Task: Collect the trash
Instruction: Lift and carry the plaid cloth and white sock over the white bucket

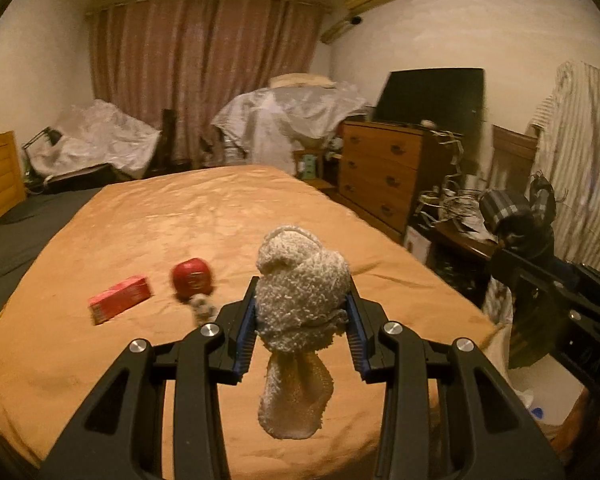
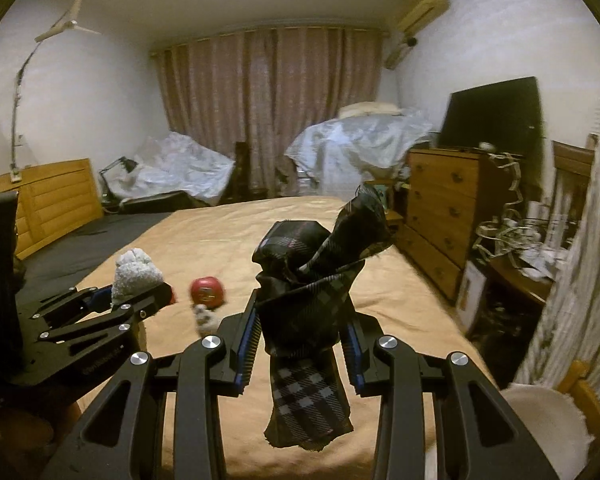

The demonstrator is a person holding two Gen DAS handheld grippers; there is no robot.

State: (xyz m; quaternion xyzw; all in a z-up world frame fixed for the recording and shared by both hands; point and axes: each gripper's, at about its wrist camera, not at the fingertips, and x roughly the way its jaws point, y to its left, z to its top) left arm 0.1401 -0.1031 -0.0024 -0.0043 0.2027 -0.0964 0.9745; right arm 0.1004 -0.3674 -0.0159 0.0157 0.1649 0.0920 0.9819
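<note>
Red box [image 1: 120,298] and red ball [image 1: 192,276] labels: blurred, perhaps unreadable.

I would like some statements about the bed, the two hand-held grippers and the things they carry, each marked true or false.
1. The left hand-held gripper is shut on a fluffy cream-white cloth. True.
2. The right hand-held gripper is empty. False: it is shut on a dark plaid cloth.
3. A flat red cardboard box lies on the orange bedspread. True.
4. The round red object lies on the wooden chest of drawers. False: it lies on the bedspread, to the right of the red box in the left wrist view.
5. The brownish-pink curtains are drawn open onto a bright window. False: they are closed.
</note>
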